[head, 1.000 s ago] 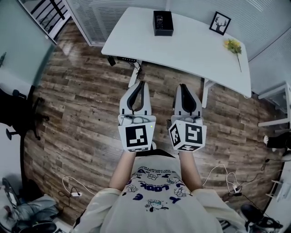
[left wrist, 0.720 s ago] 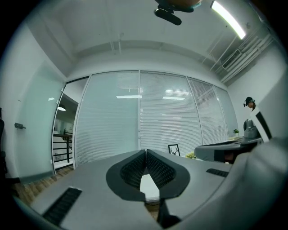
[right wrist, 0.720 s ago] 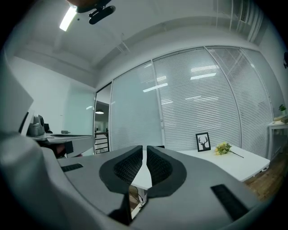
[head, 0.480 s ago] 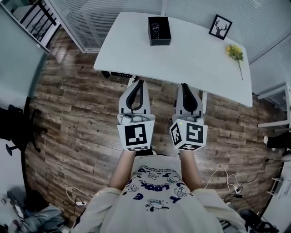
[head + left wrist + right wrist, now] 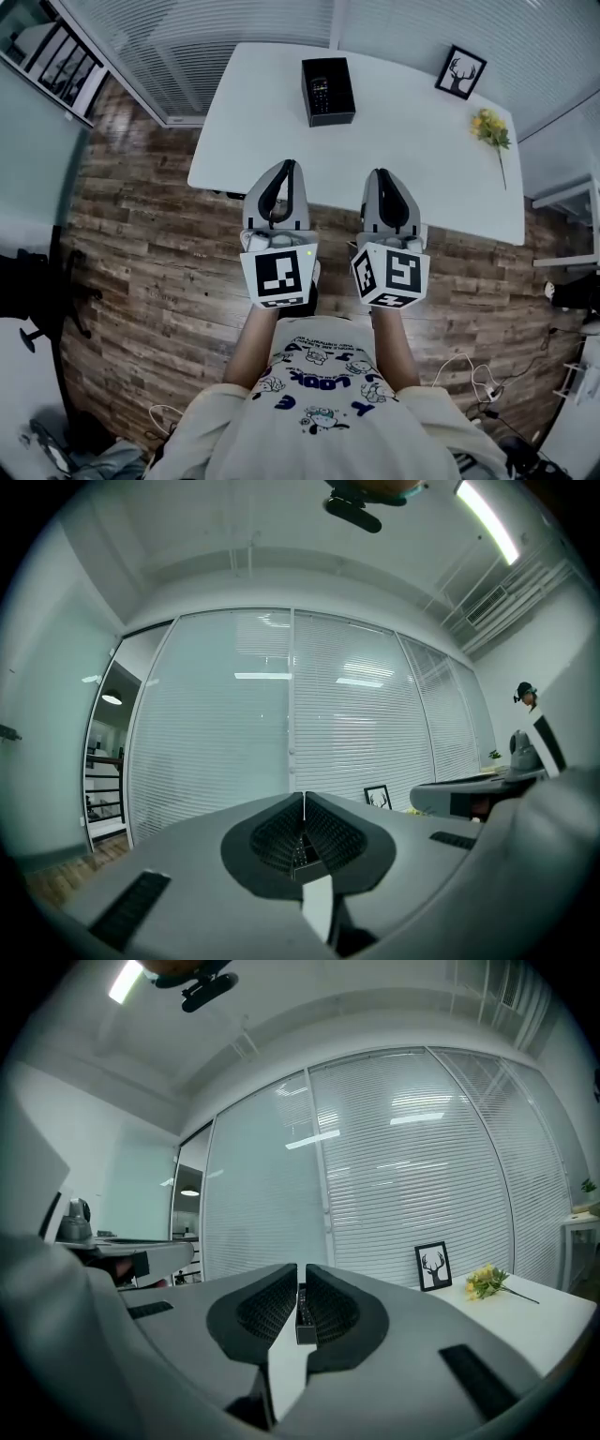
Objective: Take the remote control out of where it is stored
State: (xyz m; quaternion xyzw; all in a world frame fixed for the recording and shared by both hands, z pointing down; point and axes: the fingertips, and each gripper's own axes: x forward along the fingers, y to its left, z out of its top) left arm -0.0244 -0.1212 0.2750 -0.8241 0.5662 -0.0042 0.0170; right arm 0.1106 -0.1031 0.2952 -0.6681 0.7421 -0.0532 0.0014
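Note:
A black open-topped box [image 5: 343,82] stands at the far side of the white table [image 5: 412,141]. The dark remote control [image 5: 320,92] lies inside it. Both grippers are held side by side over the table's near edge, well short of the box and pointing toward it. My left gripper [image 5: 286,168] is shut with nothing between its jaws, which meet in the left gripper view [image 5: 304,797]. My right gripper [image 5: 383,175] is also shut and empty. In the right gripper view the box [image 5: 305,1330] shows through the slit below that gripper's [image 5: 301,1267] tips.
A framed deer picture [image 5: 460,72] and a sprig of yellow flowers [image 5: 492,130] sit on the table's right part. Blinds over glass walls [image 5: 244,23] run behind the table. Wood flooring [image 5: 141,234] lies below, with cables [image 5: 469,375] at lower right.
The person has stepped toward the table, so the table and box now lie nearer. Both gripper tips, earlier over the floor, now reach the table's near edge. The jaws stayed shut.

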